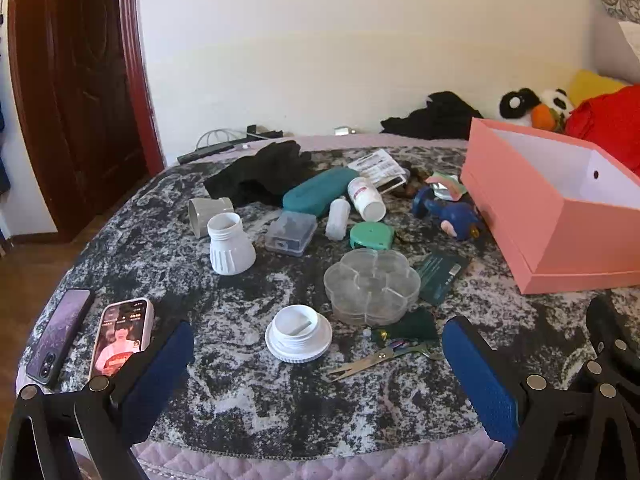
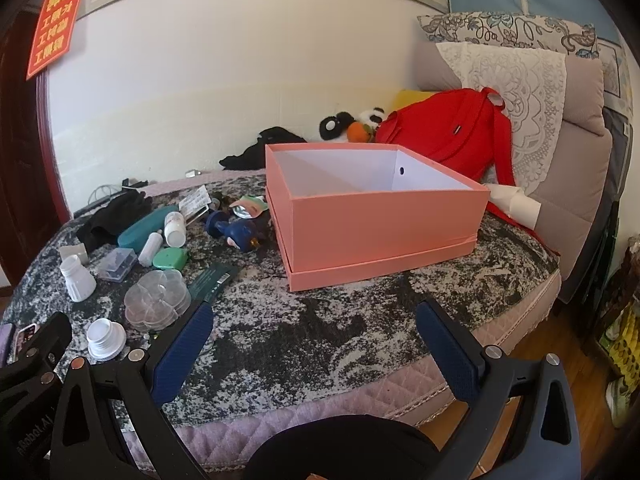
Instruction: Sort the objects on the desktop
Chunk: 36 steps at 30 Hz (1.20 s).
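Both grippers are hanging spread wide and empty-handed over the near edge of the cluttered cloth.

You are holding the left gripper above the white threaded cap, its blue pads gaping well wider than the cap, gripping nothing; the right gripper is likewise splayed over bare cloth in front of the pink box, which is sitting to the right of the clutter with its white inside showing nothing yet. For the likely first pick, you are best centring the cap between the pads, coming straight down, and closing on its ribbed rim, keeping clear of the scissors just beside it and the clear flower-shaped case behind.
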{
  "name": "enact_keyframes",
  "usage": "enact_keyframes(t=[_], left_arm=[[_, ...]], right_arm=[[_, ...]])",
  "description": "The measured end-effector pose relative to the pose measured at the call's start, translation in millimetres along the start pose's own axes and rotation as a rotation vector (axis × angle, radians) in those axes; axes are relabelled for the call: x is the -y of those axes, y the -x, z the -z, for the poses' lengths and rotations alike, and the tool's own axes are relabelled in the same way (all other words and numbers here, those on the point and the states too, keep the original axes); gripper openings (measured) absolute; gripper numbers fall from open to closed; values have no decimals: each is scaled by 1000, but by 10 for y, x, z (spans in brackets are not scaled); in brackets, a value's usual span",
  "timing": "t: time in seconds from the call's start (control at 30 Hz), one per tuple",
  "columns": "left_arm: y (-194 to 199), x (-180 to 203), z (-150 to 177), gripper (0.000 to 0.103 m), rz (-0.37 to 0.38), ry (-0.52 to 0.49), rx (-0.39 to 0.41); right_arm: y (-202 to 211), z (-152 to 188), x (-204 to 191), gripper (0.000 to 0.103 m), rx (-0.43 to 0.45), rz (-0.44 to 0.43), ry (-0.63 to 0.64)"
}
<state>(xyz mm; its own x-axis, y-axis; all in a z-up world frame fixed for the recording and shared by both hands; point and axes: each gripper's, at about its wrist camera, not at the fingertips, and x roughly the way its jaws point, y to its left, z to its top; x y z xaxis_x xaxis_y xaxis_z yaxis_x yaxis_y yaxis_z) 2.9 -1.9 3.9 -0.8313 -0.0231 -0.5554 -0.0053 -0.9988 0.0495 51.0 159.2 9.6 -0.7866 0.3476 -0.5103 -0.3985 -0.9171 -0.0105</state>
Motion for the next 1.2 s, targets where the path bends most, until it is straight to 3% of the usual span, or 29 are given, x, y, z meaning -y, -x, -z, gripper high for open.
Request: enact_keyframes(t=[1.2], left_arm=[[9,-31,13,102,-6,6,-1]], right_arm=[[0,13,-41,103,0,4,12]])
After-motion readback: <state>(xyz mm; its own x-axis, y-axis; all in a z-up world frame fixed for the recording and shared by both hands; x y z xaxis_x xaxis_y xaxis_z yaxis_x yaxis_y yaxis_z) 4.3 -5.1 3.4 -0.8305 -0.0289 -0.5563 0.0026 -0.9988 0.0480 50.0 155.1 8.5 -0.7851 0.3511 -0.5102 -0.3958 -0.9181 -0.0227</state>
